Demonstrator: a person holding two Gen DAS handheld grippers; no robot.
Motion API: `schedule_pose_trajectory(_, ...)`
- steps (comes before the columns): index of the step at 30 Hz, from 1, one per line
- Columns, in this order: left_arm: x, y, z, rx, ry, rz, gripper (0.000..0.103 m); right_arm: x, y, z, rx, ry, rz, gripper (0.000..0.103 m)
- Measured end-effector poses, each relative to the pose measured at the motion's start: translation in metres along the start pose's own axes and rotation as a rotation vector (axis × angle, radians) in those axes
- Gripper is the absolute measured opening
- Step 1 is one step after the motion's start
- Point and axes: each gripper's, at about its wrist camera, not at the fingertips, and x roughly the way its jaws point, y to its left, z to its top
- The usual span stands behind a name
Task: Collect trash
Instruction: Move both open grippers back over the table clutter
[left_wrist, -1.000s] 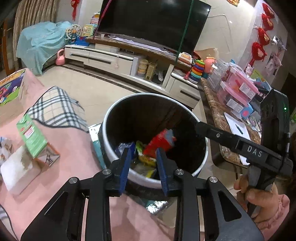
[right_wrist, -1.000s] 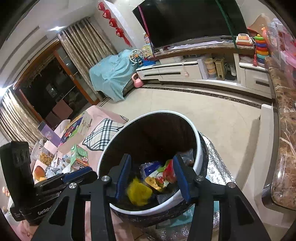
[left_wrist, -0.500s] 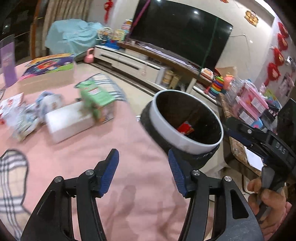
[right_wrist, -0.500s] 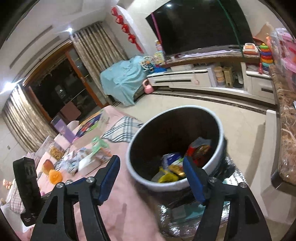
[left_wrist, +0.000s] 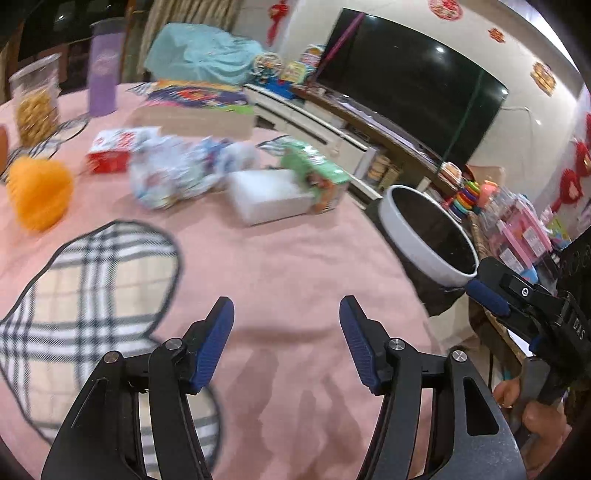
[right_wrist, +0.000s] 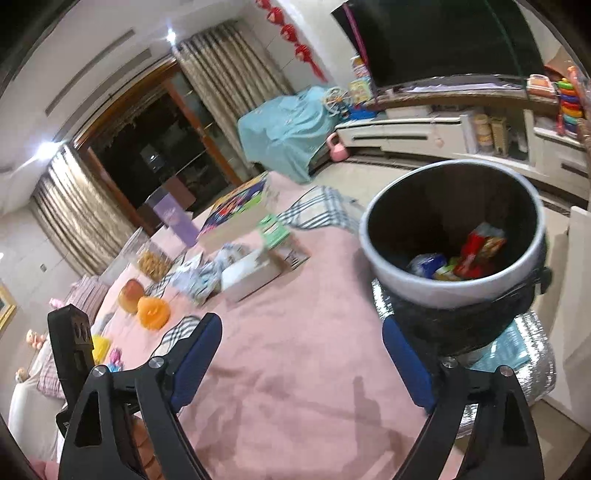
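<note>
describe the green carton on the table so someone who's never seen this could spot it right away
Start at the round table under the pink cloth and look to the edge nearest the white-rimmed trash bin. There a plain white rectangular box lies, and the small green printed carton leans against it, the only green pack in the pile.

Ahead of the right gripper (right_wrist: 301, 354), soft matt pink cloth (right_wrist: 295, 369); beside it a glossy-rimmed bin (right_wrist: 436, 295) on crinkled shiny foil (right_wrist: 535, 354).
</note>
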Motion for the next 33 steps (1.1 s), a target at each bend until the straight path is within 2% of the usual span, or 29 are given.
schedule_pose_trajectory(5, -0.008, 0.033, -0.01, -0.051, 0.006, 0.04, 0.061, 0.017, 0.017, -0.009, -0.012, 0.03, 0.01, 0.091)
schedule_pose_trajectory(12, -0.017, 0.057, -0.009, -0.086, -0.009, 0.072, 0.061, 0.036, 0.036, -0.016, -0.061, 0.061, 0.019, 0.091)
schedule_pose_trajectory(25, -0.01, 0.074, 0.005, -0.099, -0.007, 0.144, 0.062, 0.064, 0.037, -0.005, -0.089, 0.066, 0.017, 0.091)
schedule_pose_trajectory(33, 0.0, 0.073, 0.017, -0.092, 0.0, 0.156, 0.063, 0.08, 0.036, 0.002, -0.11, 0.08, 0.015, 0.091)
